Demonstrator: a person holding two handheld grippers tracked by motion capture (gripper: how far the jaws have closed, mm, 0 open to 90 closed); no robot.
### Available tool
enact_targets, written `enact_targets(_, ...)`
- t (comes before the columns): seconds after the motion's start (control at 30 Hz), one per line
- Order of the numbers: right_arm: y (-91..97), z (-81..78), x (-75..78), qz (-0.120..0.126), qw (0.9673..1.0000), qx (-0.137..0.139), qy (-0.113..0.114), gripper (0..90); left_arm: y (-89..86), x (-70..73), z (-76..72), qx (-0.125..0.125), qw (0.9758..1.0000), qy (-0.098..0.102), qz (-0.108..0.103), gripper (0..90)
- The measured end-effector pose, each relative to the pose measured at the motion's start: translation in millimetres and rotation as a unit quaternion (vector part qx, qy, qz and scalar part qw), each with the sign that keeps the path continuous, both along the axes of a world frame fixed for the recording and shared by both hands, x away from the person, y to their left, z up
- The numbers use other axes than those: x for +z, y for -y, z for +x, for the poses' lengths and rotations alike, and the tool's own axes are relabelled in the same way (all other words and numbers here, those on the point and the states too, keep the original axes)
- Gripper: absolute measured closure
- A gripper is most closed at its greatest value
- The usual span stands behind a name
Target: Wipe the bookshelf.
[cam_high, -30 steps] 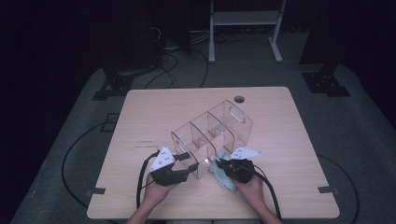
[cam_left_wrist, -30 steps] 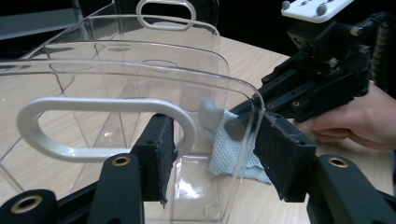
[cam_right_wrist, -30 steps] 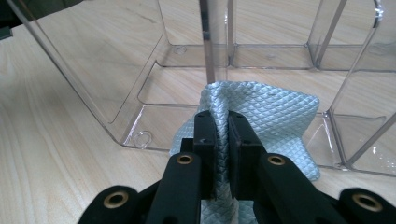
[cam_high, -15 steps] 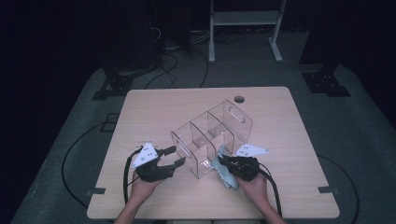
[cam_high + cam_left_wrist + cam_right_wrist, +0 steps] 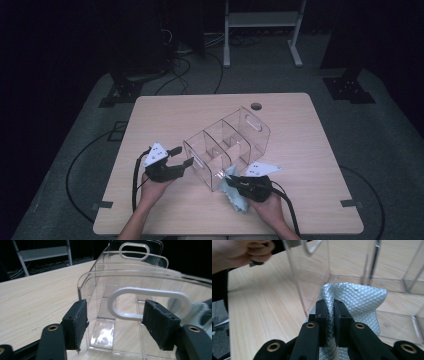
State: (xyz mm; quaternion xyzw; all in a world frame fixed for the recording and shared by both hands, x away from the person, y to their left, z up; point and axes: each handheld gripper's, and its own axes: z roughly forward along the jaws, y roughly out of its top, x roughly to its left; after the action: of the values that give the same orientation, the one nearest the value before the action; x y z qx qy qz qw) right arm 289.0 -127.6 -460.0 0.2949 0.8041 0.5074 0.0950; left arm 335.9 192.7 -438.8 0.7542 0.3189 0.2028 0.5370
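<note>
Wooden table (image 5: 300, 130) w/ a clear acrylic organizer (image 5: 227, 145) near its middle. Left gripper (image 5: 181, 157) sits just beside the organizer's near end, jaws just been opening, spread w/ nothing between them. Right gripper (image 5: 231, 183) pinches a pale blue cloth (image 5: 235, 192) touching the organizer's front corner

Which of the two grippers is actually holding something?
The right gripper: its jaws are shut on the pale blue cloth. The left gripper stands open before the clear organizer, pressing nothing.
</note>
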Motion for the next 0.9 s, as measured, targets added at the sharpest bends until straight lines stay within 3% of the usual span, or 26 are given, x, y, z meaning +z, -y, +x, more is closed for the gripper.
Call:
enact_targets(0.07,-1.5,-2.7,2.7,0.013,0.9997,0.018,0.005,82.4,-1.3,-1.3,2.4,0.001,1.0000,0.001,0.001,30.7)
enact_targets(0.17,-6.1,-5.3,4.0,0.014,0.9993,0.032,0.012,82.4,-1.1,-1.6,6.3,0.003,1.0000,0.001,-0.002,29.7)
enact_targets(0.3,-14.3,-4.7,-4.0,0.005,0.9991,0.043,-0.002,82.3,2.3,-1.0,13.2,0.004,1.0000,-0.002,0.002,26.0)
enact_targets(0.43,-24.7,-5.0,-15.1,-0.009,0.9985,0.053,-0.011,82.2,5.6,-1.6,19.4,0.005,1.0000,-0.005,0.001,28.9)
enact_targets(0.6,-35.8,-2.3,-21.1,-0.021,0.9981,0.056,-0.014,82.2,8.5,-6.2,25.6,0.004,0.9999,-0.008,-0.011,39.5)
enact_targets(0.73,-39.0,-2.3,-9.9,-0.016,0.9986,0.049,0.003,82.3,9.8,-6.0,26.4,0.011,0.9998,-0.007,-0.013,45.4)
enact_targets(0.9,-34.4,-2.8,19.2,0.015,0.9984,0.038,0.039,82.5,9.6,-5.5,25.7,0.014,0.9998,-0.006,-0.008,47.0)
